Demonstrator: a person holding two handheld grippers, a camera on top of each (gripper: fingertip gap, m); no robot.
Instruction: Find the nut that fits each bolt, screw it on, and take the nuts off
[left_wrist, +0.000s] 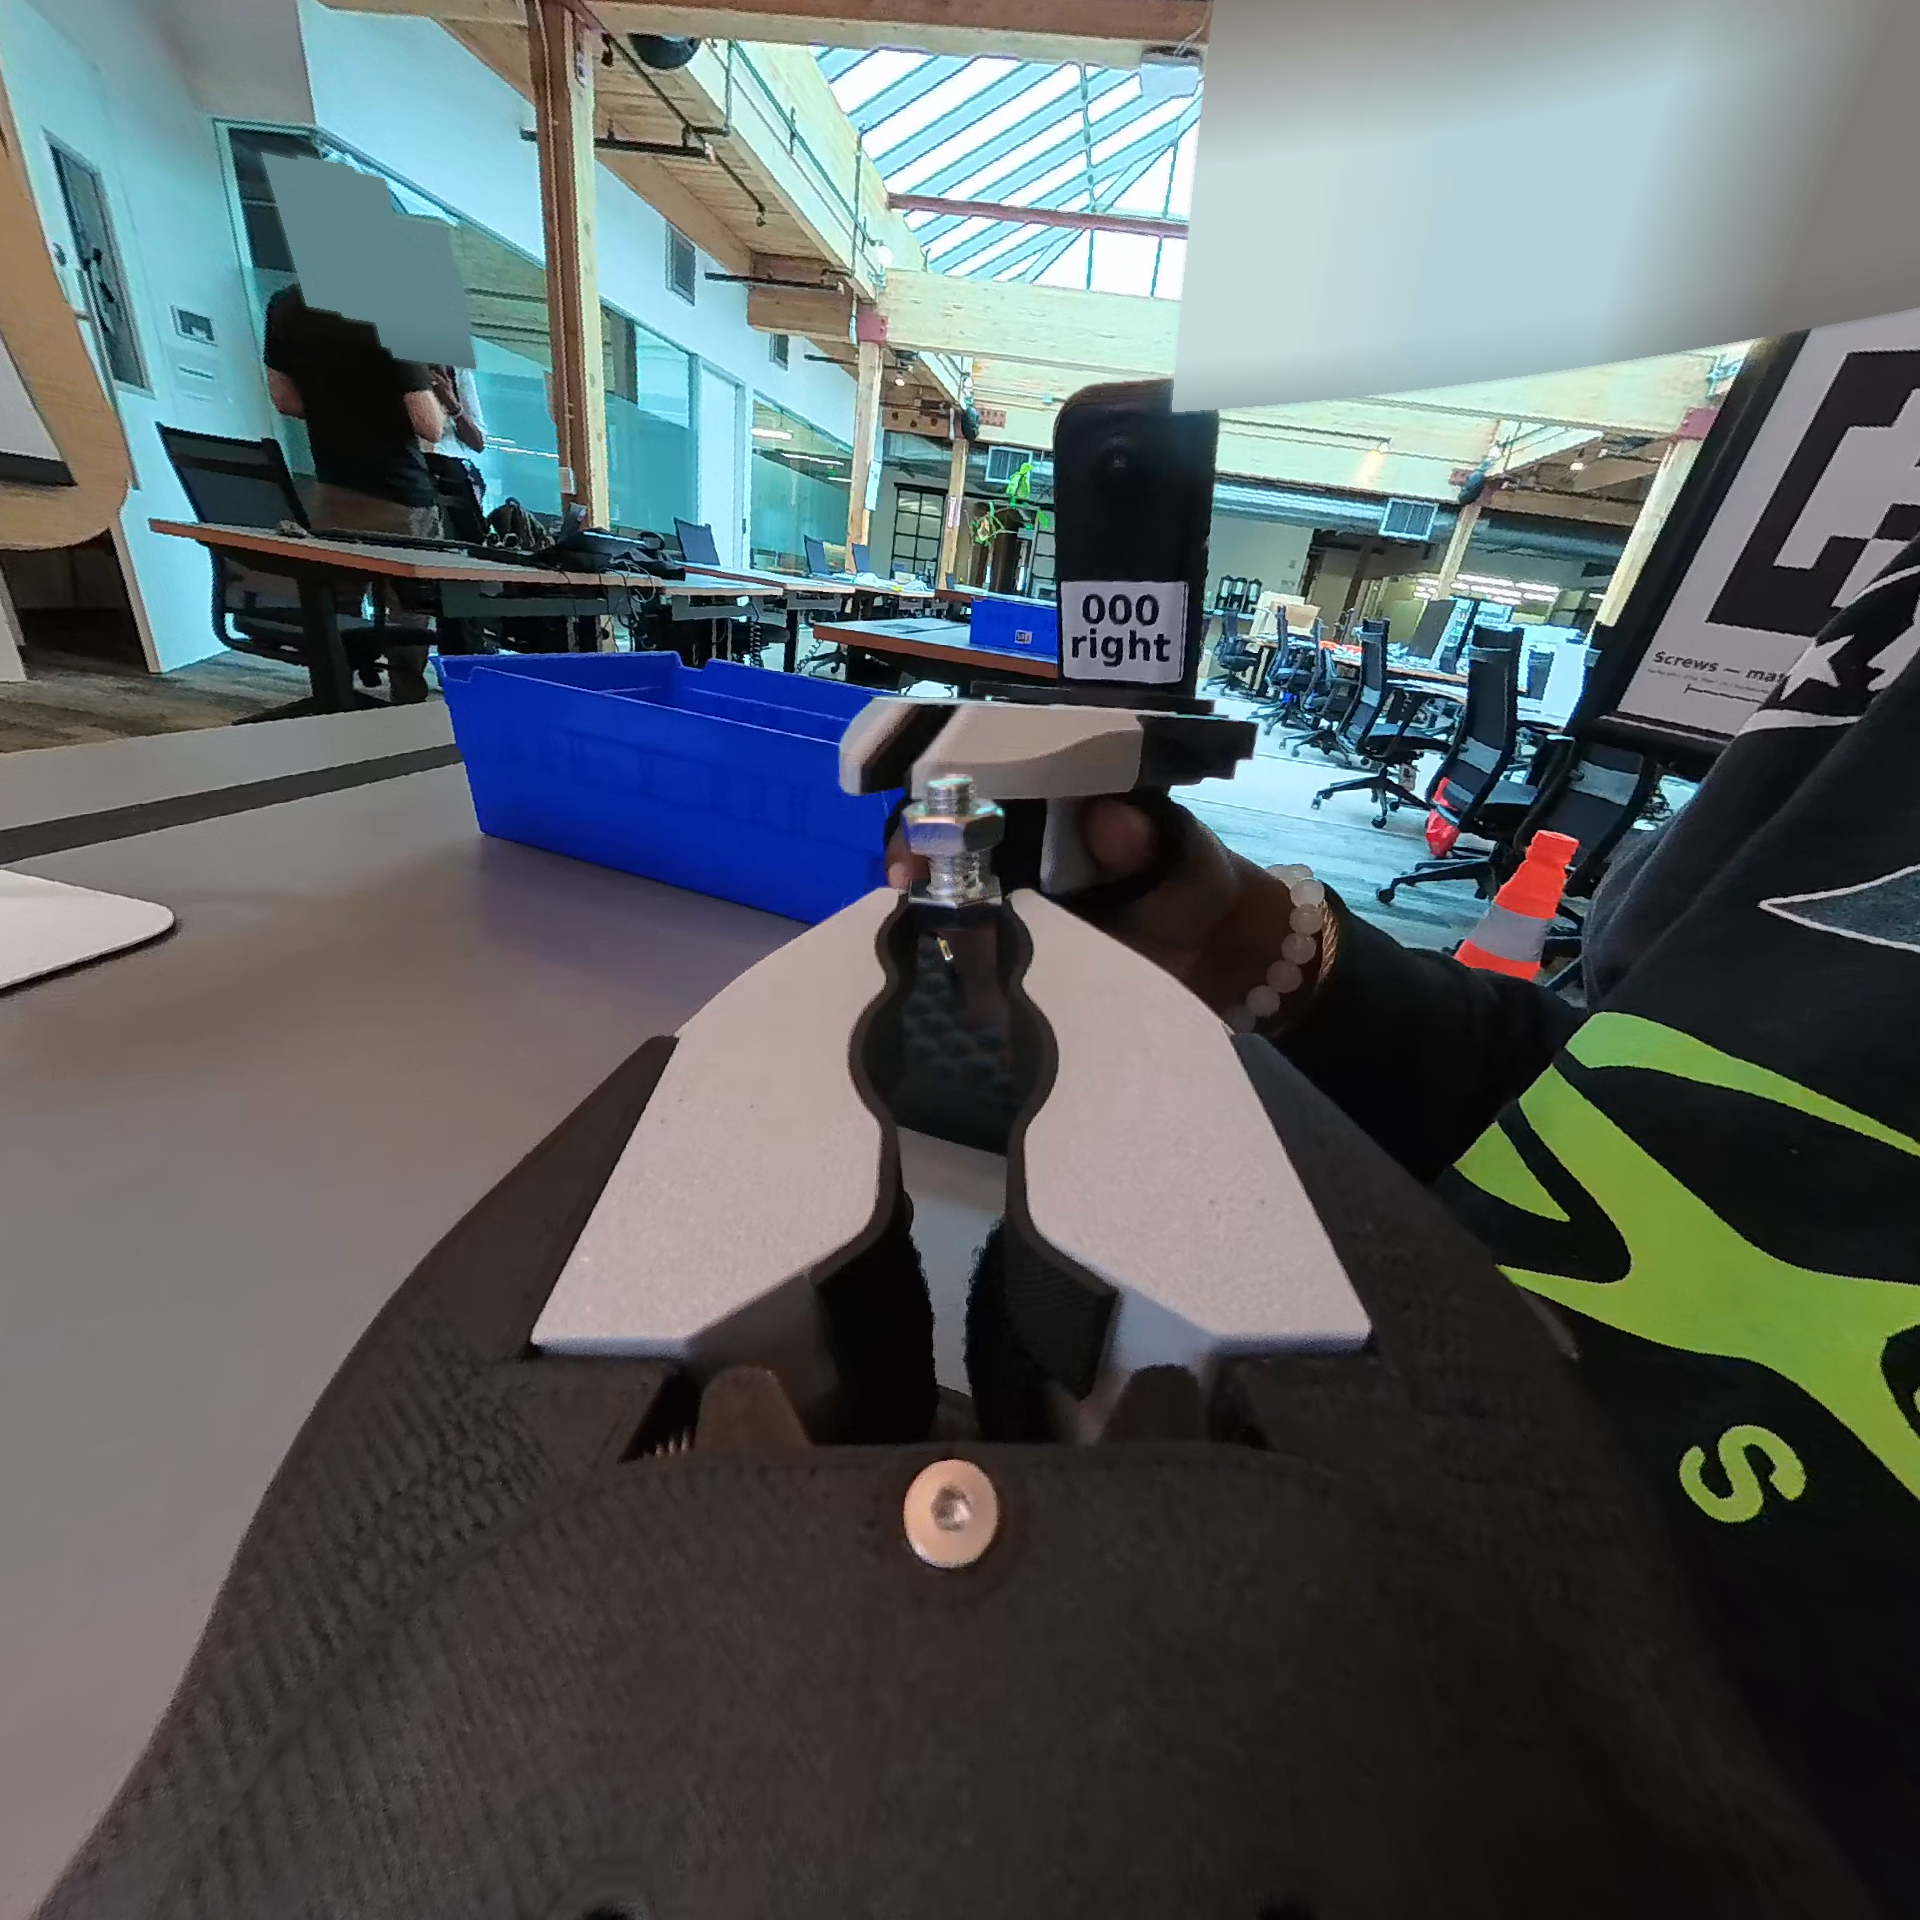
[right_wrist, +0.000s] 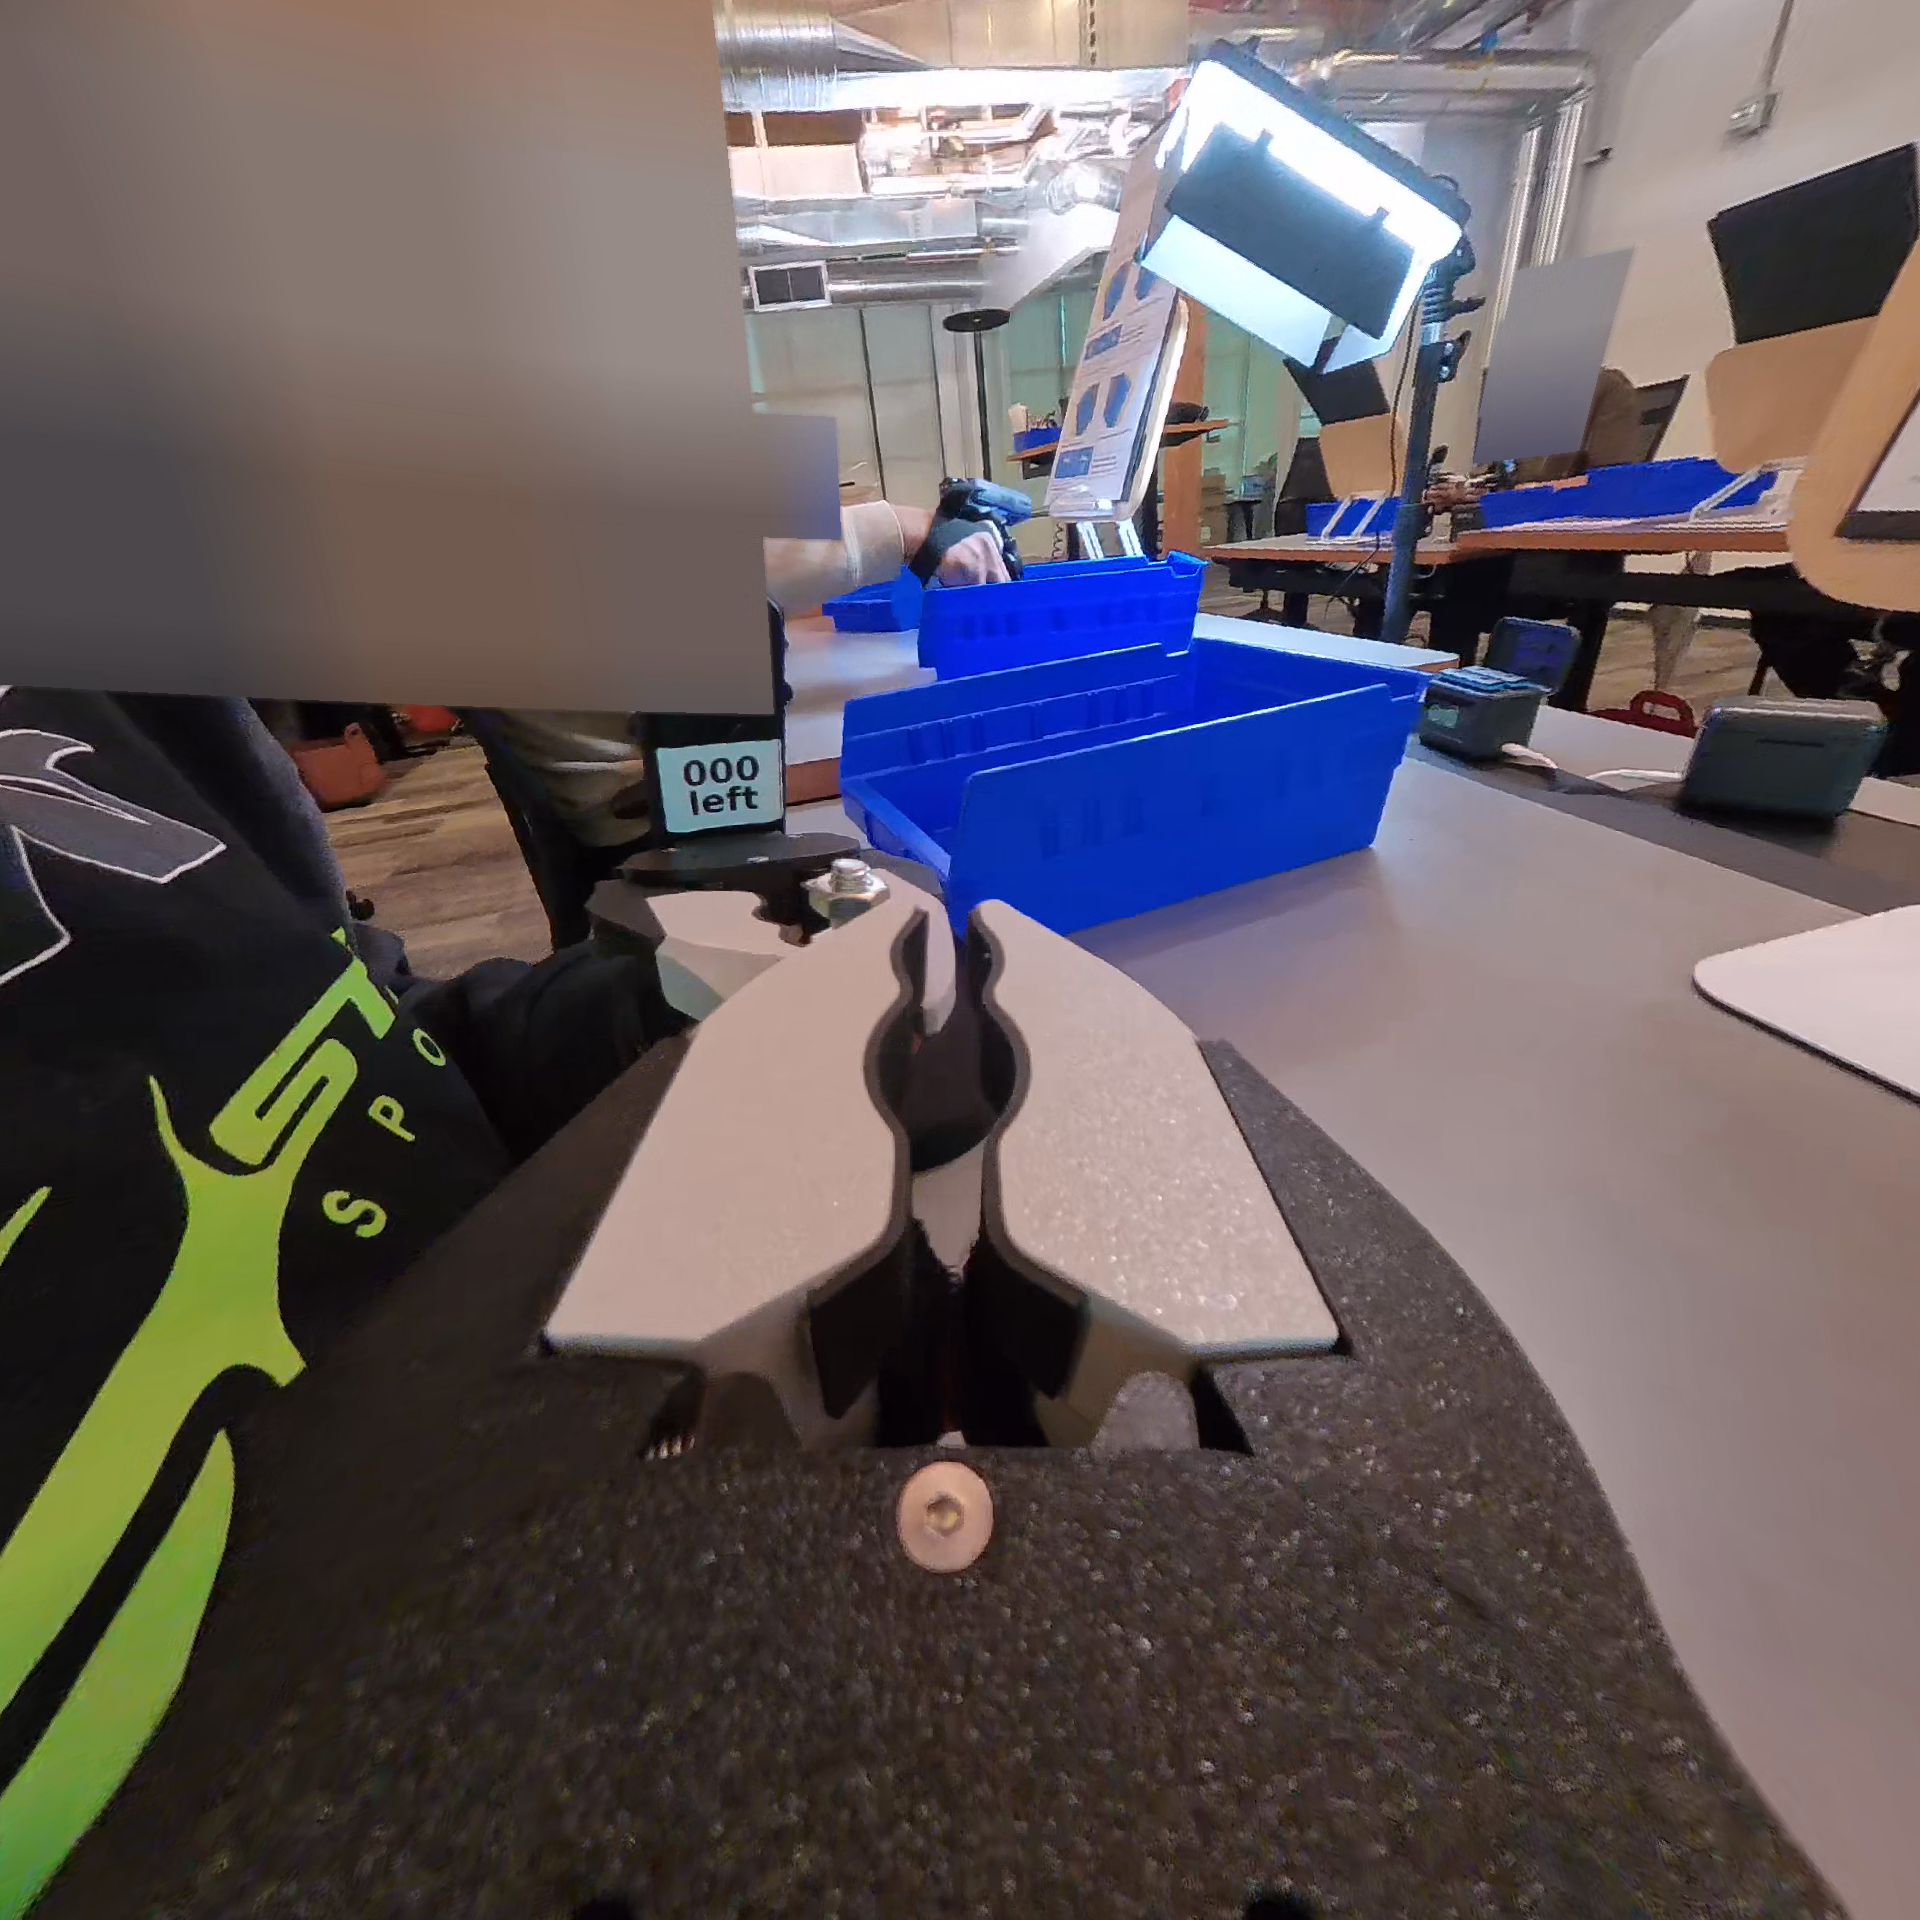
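Left wrist view: the left claw (left_wrist: 951, 912) is clenched on the hexagonal head of a silver bolt (left_wrist: 950, 868), held just above the grey surface (left_wrist: 312, 1039). The bolt stands upright, its long axis vertical and its threaded end pointing up. A silver nut (left_wrist: 938, 831) sits about midway along the thread, with bare thread showing above and below it.

The right claw (left_wrist: 900, 750) lies level just over the bolt's tip, its fingers pointing left across the frame, at right angles to the bolt. They are drawn almost together and nothing shows between them. Whether they touch the thread cannot be told from this angle. A hand (left_wrist: 1153, 873) wearing a pale bead bracelet (left_wrist: 1294, 951) grips the handle below.

A white label (left_wrist: 1122, 632) with black print is stuck to the black mount above the right claw. At the far right stands a placard (left_wrist: 1818, 540) bearing a black-and-white square code with small print under it. The holder's black top (left_wrist: 1714, 1195) carries bright green lettering and graphics. A blue plastic bin (left_wrist: 665, 769) rests on the surface behind the bolt, and a white pad (left_wrist: 73, 925) lies at the left edge.
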